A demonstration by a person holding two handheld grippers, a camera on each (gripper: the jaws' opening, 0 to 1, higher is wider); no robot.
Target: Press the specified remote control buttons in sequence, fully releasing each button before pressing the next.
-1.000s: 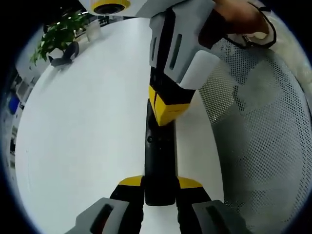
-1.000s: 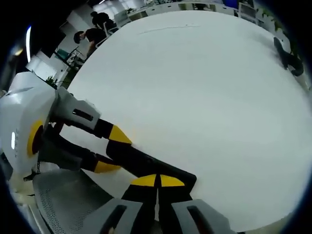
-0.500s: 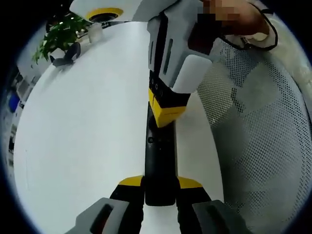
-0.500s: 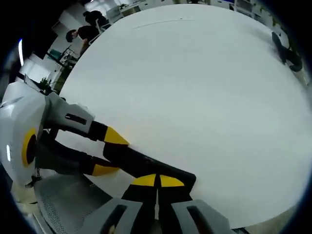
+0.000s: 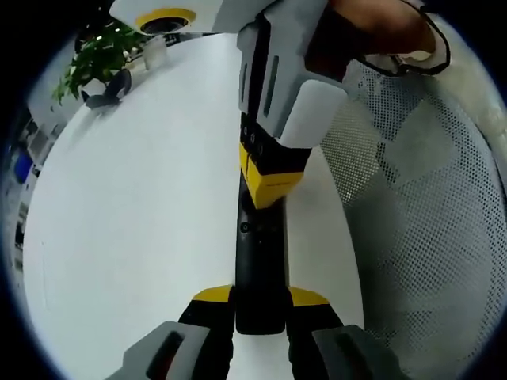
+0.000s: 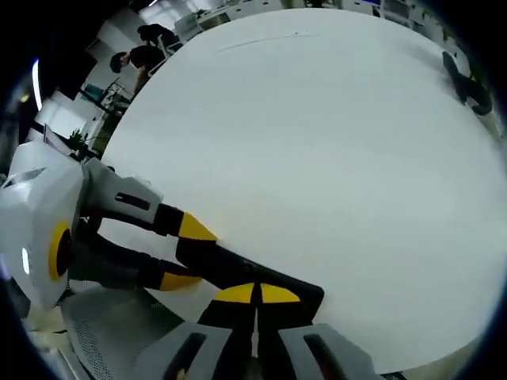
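Left gripper (image 5: pixel 260 305) jaws are clamping the black remote (image 5: pixel 258 269) on the white tabletop (image 5: pixel 135 206); right gripper (image 6: pixel 255 294), jaws closed together, is touching the remote's top.

left gripper (image 5: pixel 259 305) clamping black remote (image 5: pixel 258 269), right gripper (image 5: pixel 268 178) tips closed on it, white table (image 5: pixel 135 206)

No text, label, brand, number or sign can be read; nothing legible is seen anywhere.
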